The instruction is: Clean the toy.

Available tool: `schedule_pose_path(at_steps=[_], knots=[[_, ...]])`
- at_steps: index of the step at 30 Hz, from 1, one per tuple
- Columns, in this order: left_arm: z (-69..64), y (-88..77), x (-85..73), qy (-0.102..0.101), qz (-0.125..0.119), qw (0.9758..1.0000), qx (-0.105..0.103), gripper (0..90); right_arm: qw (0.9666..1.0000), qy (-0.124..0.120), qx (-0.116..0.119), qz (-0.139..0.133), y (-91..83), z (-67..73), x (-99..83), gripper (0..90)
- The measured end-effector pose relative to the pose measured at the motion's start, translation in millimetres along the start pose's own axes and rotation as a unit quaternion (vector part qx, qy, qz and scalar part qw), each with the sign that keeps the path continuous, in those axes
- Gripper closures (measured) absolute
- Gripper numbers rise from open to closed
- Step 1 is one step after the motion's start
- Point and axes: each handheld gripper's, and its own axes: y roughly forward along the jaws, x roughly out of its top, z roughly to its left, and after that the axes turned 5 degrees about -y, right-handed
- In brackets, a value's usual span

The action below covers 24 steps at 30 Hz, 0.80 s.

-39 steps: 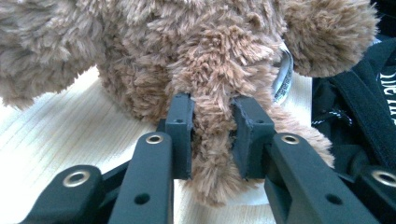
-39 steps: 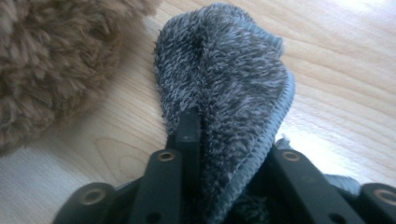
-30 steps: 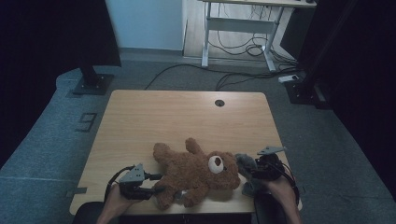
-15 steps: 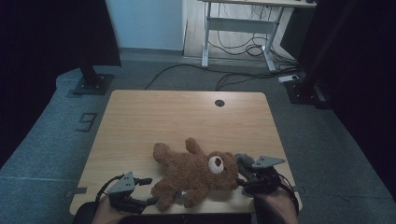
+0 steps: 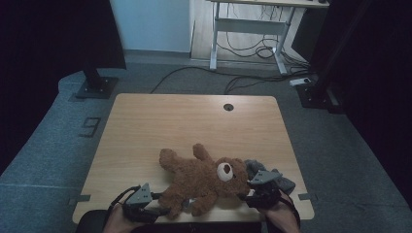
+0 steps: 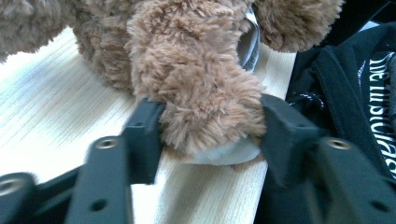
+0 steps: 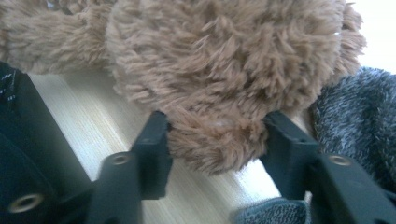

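Item: brown plush teddy bear (image 5: 204, 177), lying on its back across the lower centre of the high view, on a light wooden table (image 5: 160, 121), near the table's bottom edge; head w/ white muzzle toward lower right, legs toward lower left, one arm pointing up-frame. Grey fuzzy cloth (image 5: 286, 183) tucked just behind the head at lower right, touching it. Left gripper (image 6: 210, 140): jaws about half open, have just been closing; in the left gripper view both pads sit against a plush foot w/ pale sole, fur bulging between them, so it reads as clamped on the foot. Right gripper (image 7: 215, 135): jaws likewise about half open, just been closing; in the right gripper view pads press into either side of a rounded furry part at the head end, prob. an ear or side of head, exact part cannot be told. Dark garment w/ white lettering (image 6: 373, 93) at right of left gripper view, off the table edge. Handling, est.: light, soft, squashy; pile is not slippery but compresses, so a shallow pinch may take fur only and slide off. Not fragile. Body will sag if lifted by ends. Best hold: deep on stuffed limb or head, both ends at once, as now. Sewn tag (image 6: 252, 39) near leg; avoid as grip pt.
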Motion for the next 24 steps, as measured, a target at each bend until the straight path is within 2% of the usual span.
schedule_pose_path(at_steps=[4,7,8,10,12,19,24], knots=[[0.9,-1.6,2.3,0.003,0.001,1.0,-0.002,62.1,1.0,-0.004,-0.002,0.005,-2.0,0.6,1.1,60.6],[3.4,-6.5,5.4,0.0,-0.022,0.9997,-0.012,68.0,0.9999,-0.013,-0.008,0.006,-4.6,2.7,5.7,62.9],[4.2,-7.8,6.2,-0.003,-0.027,0.9995,-0.014,68.0,0.9998,-0.017,-0.01,0.005,-6.1,2.7,8.3,63.0],[9.0,-15.0,11.5,-0.016,-0.054,0.9981,-0.024,67.8,0.9998,-0.016,-0.01,0.001,-8.0,1.4,12.4,63.1],[13.9,-20.1,17.6,-0.021,-0.07,0.997,-0.026,67.2,0.9998,-0.017,-0.013,-0.003,-9.2,-1.0,16.5,63.1],[32.5,-24.7,37.6,-0.031,-0.099,0.9942,-0.026,64.3,0.9998,0.0,-0.015,-0.01,-8.7,-17.4,31.5,60.5],[41.8,-26.1,46.8,-0.038,-0.109,0.9932,-0.015,60.8,0.9997,0.013,-0.015,-0.012,-6.4,-28.1,38.2,58.8]])
